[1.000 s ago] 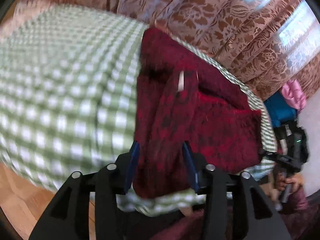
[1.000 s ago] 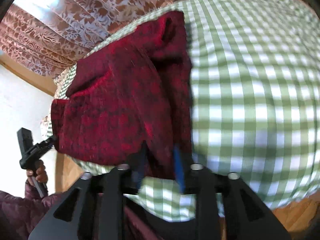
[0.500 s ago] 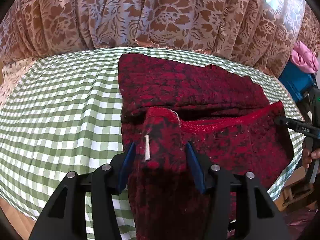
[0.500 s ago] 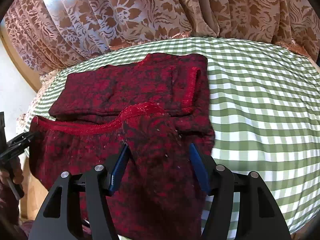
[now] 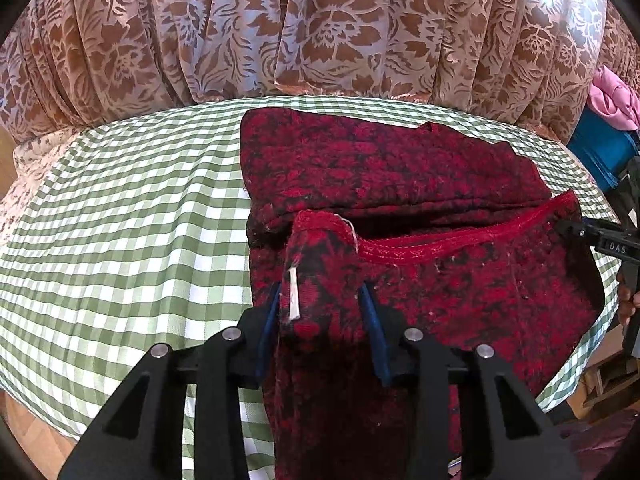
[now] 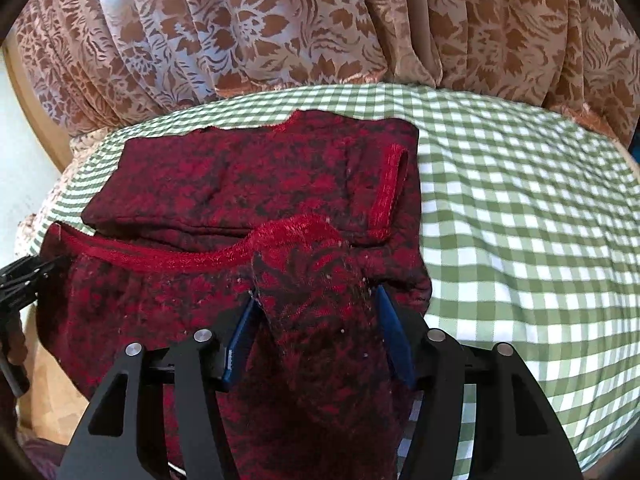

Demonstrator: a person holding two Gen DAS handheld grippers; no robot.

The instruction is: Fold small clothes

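We note the red-and-black garment (image 5: 384,168), a fuzzy knit with a ribbed red hem, lying partly folded on the green-and-white checked tablecloth (image 5: 120,216), toward the cloth's edge nearest the curtain. The left gripper (image 5: 320,304) has a bunched hem corner, with a small white tag (image 5: 294,294), between its blue pads; its jaws are closing on the fabric. Right of it, along the same hem, the right gripper (image 6: 316,312) straddles a raised ridge of knit, jaws closing, pads at the fabric's sides. Behind the cloth hangs a pleated brown floral curtain (image 6: 320,20).
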